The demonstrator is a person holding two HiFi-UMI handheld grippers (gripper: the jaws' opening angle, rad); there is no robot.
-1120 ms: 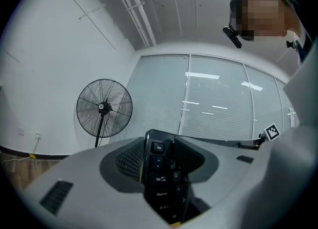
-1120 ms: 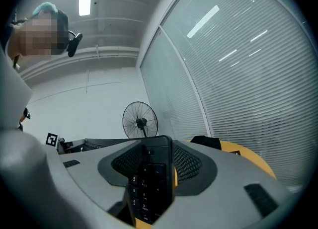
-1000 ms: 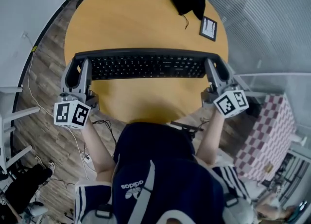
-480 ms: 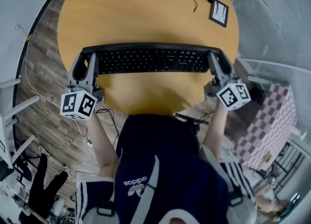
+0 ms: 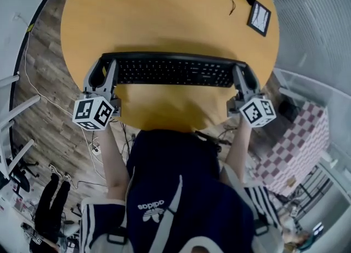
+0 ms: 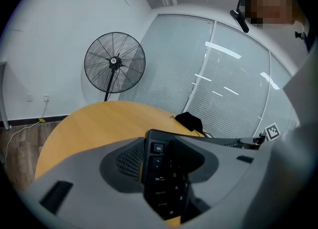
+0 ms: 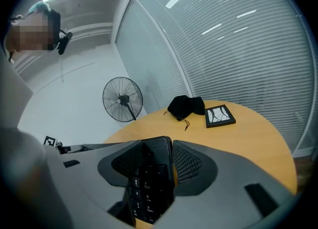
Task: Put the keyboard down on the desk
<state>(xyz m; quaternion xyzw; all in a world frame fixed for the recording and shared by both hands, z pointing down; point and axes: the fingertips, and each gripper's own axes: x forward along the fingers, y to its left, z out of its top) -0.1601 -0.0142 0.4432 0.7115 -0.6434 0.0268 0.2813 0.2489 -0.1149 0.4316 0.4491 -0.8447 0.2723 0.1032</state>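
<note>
Two tools are gripping a keyboard [image 5: 173, 72] by its ends over the bench [image 5: 164, 16].
Left tool [image 5: 104, 69] and right tool [image 5: 242, 76] are each clamping a short edge. Across the last second the keyboard is staying level near the bench's front edge, so release is probably still coming.

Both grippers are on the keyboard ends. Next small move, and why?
Probably lower both ends together, level. The left gripper and right gripper are each shut on an end of the keyboard, which is over bare table. I cannot tell whether it touches.
</note>
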